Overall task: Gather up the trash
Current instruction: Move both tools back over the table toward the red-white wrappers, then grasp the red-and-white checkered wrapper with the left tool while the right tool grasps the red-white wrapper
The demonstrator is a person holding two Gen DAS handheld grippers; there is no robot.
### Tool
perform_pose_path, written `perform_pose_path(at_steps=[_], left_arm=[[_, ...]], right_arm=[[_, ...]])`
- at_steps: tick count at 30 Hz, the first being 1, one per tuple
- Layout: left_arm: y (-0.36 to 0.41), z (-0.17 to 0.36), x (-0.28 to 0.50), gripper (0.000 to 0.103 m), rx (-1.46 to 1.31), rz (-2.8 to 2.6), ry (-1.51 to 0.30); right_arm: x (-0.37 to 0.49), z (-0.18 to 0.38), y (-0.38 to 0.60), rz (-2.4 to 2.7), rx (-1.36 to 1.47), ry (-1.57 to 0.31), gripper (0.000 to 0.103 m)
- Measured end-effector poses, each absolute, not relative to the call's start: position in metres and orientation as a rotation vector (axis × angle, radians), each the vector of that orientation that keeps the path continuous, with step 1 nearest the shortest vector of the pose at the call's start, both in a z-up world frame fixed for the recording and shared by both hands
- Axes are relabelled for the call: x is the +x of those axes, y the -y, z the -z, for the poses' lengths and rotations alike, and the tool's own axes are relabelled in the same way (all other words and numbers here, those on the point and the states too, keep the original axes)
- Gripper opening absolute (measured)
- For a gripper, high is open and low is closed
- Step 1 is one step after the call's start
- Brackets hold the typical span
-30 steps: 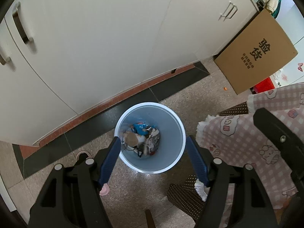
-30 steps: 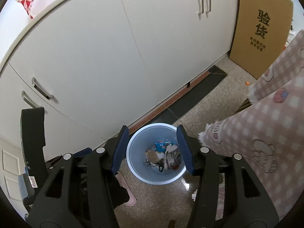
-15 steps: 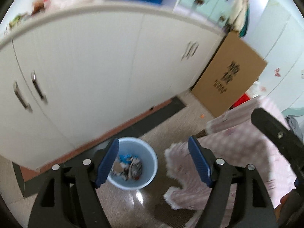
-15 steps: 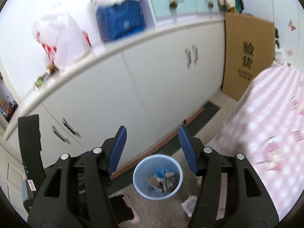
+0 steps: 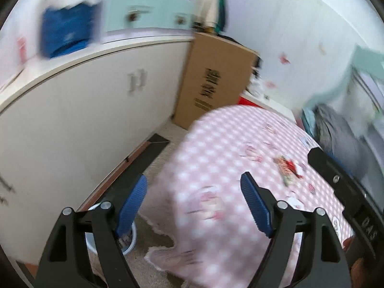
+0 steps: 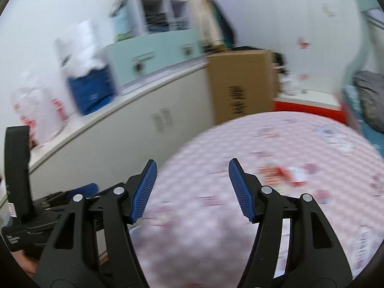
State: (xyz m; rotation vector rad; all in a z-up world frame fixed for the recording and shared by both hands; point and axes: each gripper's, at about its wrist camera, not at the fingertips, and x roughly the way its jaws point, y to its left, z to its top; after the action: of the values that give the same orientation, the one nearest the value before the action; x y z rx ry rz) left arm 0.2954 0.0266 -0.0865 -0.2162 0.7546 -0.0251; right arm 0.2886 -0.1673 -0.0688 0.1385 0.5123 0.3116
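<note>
Both views are motion-blurred. My left gripper is open and empty, high above the edge of a table with a pink checked cloth. A crumpled red and white wrapper lies on the cloth to the right of it. The blue trash bin shows only as a rim on the floor, behind the left finger. My right gripper is open and empty above the same cloth. The red and white wrapper lies on the cloth just right of its right finger.
White cabinets run along the left. A tall cardboard box leans at their far end, also seen in the right wrist view. Bags and a mint drawer unit sit on the counter. Grey clothing lies at the right.
Both grippers have swung up and to the right, away from the bin on the floor, and now face the table with the pink cloth. Both stay open and empty.
</note>
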Motion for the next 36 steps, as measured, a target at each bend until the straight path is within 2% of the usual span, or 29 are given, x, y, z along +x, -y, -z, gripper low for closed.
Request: perform_pose_path(at_steps=[9, 15, 17, 20, 21, 22, 23, 24, 25, 29, 36], left_arm=[[0.099, 0.113, 0.355, 0.078, -0.126, 0.205, -0.887], [0.137, 0.138, 0.385, 0.078, -0.082, 0.223, -0.94], [0.142, 0.146, 0.389, 0.072, -0.07, 0.227, -0.949], [0.15, 0.152, 0.394, 0.07, -0.035, 0.218, -0.945], [0.151, 0.154, 0.395, 0.068, -0.025, 0.219, -0.947], [0.152, 0.155, 0.396, 0.06, -0.015, 0.22, -0.95], [0.154, 0.154, 0.397, 0.045, 0.011, 0.206, -0.932], [0.155, 0.154, 0.399, 0.04, 0.025, 0.208, -0.925], [0.153, 0.154, 0.399, 0.017, 0.02, 0.22, -0.927], [0.135, 0.152, 0.402, 0.012, -0.046, 0.215, -0.928], [0.082, 0.146, 0.393, 0.011, -0.117, 0.143, -0.89]], right_arm=[[0.325, 0.099, 0.285, -0.092, 0.151, -0.601, 0.062], [0.34, 0.122, 0.318, -0.049, 0.184, -0.653, 0.062], [0.345, 0.128, 0.324, -0.052, 0.184, -0.667, 0.062], [0.351, 0.13, 0.323, -0.066, 0.176, -0.678, 0.062], [0.353, 0.13, 0.322, -0.07, 0.173, -0.679, 0.062], [0.355, 0.13, 0.32, -0.078, 0.169, -0.681, 0.062], [0.357, 0.129, 0.318, -0.079, 0.165, -0.682, 0.062], [0.36, 0.13, 0.317, -0.08, 0.16, -0.685, 0.062], [0.363, 0.13, 0.314, -0.086, 0.156, -0.69, 0.062], [0.374, 0.134, 0.301, -0.126, 0.13, -0.725, 0.062], [0.398, 0.143, 0.263, -0.154, 0.017, -0.773, 0.062]])
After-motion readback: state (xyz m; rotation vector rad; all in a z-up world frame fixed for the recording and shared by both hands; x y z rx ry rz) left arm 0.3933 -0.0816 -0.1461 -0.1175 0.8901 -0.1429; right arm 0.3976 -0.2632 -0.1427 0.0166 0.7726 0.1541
